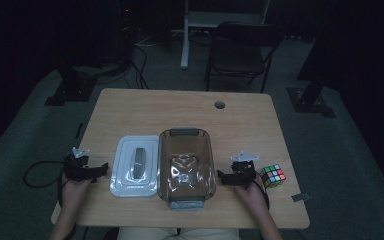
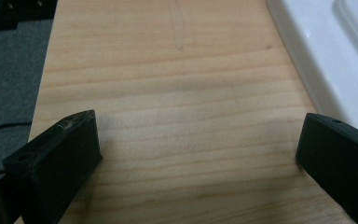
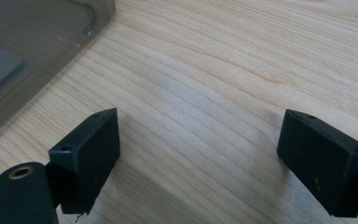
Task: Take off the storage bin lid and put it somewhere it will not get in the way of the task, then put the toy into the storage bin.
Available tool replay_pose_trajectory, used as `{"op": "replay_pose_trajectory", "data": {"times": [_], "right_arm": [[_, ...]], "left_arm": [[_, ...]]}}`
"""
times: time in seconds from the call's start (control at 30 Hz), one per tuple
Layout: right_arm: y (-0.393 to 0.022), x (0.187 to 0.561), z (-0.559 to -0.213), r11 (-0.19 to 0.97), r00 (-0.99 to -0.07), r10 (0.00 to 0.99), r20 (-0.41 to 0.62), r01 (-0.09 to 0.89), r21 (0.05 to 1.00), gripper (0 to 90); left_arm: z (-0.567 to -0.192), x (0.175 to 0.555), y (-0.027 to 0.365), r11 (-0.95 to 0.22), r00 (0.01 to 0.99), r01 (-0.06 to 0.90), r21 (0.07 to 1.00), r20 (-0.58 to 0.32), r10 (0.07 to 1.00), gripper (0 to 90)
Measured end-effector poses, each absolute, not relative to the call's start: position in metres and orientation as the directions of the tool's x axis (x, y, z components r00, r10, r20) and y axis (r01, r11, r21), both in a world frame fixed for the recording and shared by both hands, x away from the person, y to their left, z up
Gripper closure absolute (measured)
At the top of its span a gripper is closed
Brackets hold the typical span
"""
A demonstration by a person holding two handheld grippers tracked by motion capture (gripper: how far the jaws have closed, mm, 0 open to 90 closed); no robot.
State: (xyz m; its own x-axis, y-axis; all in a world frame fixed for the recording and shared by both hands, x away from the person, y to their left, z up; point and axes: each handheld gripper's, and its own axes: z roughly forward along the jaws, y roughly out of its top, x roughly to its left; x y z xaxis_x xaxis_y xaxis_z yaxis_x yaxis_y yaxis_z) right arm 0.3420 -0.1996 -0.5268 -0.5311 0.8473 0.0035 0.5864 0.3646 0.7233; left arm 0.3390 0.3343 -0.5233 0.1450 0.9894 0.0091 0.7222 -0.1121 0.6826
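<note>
A clear, smoky plastic bin (image 1: pixel 187 167) stands at the front middle of the wooden table (image 1: pixel 185 107), with its white lid (image 1: pixel 135 166) lying flat just to its left. A colourful puzzle cube (image 1: pixel 273 176) sits at the right. My left gripper (image 1: pixel 100 170) rests on the table left of the lid, jaws wide apart over bare wood (image 2: pixel 196 140); the lid's white edge (image 2: pixel 326 51) runs along the right of the left gripper view. My right gripper (image 1: pixel 222 176) lies between the bin and the cube, open (image 3: pixel 198 149), with the bin's corner (image 3: pixel 32 51) at upper left.
A round cable hole (image 1: pixel 220 105) is near the table's far edge. Behind the table stand a folding chair (image 1: pixel 242 50) and dark stands on the grey floor. A black cable (image 1: pixel 40 172) loops off the table's left side.
</note>
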Motion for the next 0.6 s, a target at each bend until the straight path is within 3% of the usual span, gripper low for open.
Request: {"op": "replay_pose_trajectory", "data": {"times": [0.6], "right_arm": [[-0.2001, 0.3435, -0.5256, 0.386, -0.552, 0.834, 0.001, 0.584, 0.714, 12.7]], "left_arm": [[-0.5234, 0.3402, 0.3295, -0.089, 0.114, 0.724, 0.684, 0.008, 0.993, 0.5]]}}
